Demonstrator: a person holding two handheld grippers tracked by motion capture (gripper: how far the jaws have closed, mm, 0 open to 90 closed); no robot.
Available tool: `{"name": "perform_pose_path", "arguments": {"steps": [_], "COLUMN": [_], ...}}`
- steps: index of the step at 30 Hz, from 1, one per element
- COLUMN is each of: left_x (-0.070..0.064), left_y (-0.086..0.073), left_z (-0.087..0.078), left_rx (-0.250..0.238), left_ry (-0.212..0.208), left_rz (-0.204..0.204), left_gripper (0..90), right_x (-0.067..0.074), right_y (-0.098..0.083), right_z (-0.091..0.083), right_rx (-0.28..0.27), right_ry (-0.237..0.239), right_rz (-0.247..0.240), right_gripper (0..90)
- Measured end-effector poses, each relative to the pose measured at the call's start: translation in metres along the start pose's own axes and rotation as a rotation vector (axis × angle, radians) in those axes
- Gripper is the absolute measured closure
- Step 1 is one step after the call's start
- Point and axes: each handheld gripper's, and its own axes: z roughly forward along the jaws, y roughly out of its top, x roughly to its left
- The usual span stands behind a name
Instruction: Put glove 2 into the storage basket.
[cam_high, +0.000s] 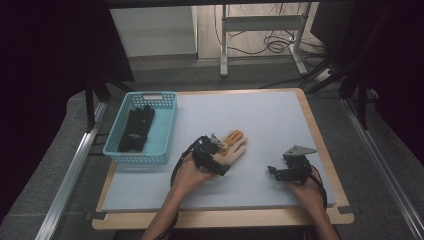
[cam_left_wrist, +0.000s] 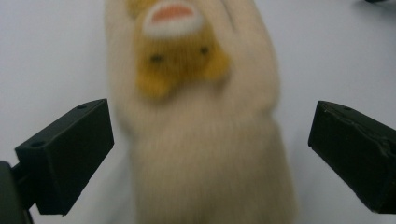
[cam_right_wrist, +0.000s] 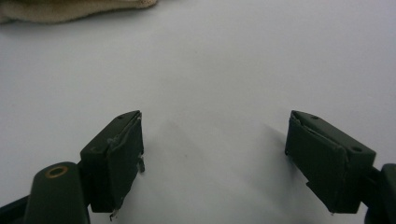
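A cream knitted glove (cam_high: 236, 143) with a yellow bear motif lies flat on the pale mat (cam_high: 260, 115) near the table's middle. My left gripper (cam_high: 219, 158) hovers at the glove's cuff end. In the left gripper view the glove (cam_left_wrist: 205, 154) runs up between the jaws, and the left gripper (cam_left_wrist: 210, 121) is open with one jaw on either side of the cuff, not touching it. My right gripper (cam_high: 274, 172) rests to the right near the front. It is open over bare mat (cam_right_wrist: 215, 121), with the glove's edge (cam_right_wrist: 70, 11) far off.
A blue plastic basket (cam_high: 114, 149) stands at the left of the table with black gloves (cam_high: 136, 129) in it. The mat ends at a wooden rim (cam_high: 320, 140) on the right. Cables and a metal frame (cam_high: 260, 22) lie on the floor beyond the table.
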Motion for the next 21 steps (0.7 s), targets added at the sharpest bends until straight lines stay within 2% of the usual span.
{"name": "perform_pose_path", "arguments": {"steps": [5, 7, 8, 11, 16, 21], "left_x": [0.004, 0.004, 0.004, 0.005, 0.005, 0.006], "left_y": [0.012, 0.013, 0.013, 0.012, 0.011, 0.012], "left_z": [0.023, 0.03, 0.031, 0.027, 0.021, 0.018], "left_rx": [0.061, 0.09, 0.088, 0.082, 0.089, 0.093], "left_ry": [0.026, 0.025, 0.017, 0.006, 0.006, 0.0], "left_rz": [0.002, 0.012, 0.011, 0.014, 0.011, -0.003], "left_gripper": [2.5, 6.4, 7.8, 15.5, 35.5, 48.1], "right_x": [0.0, 0.0, 0.0, 0.0, 0.0, 0.0], "right_y": [0.0, 0.0, 0.0, 0.0, 0.0, 0.0], "right_z": [0.0, 0.0, 0.0, 0.0, 0.0, 0.0], "right_rx": [-0.001, -0.001, -0.001, 0.0, -0.002, 0.0], "right_ry": [0.001, 0.0, 0.0, 0.0, -0.001, -0.001], "right_rz": [0.002, 0.002, 0.002, 0.002, 0.002, 0.001], "right_gripper": [19.0, 19.0, 19.0, 19.0, 19.0, 18.9]}}
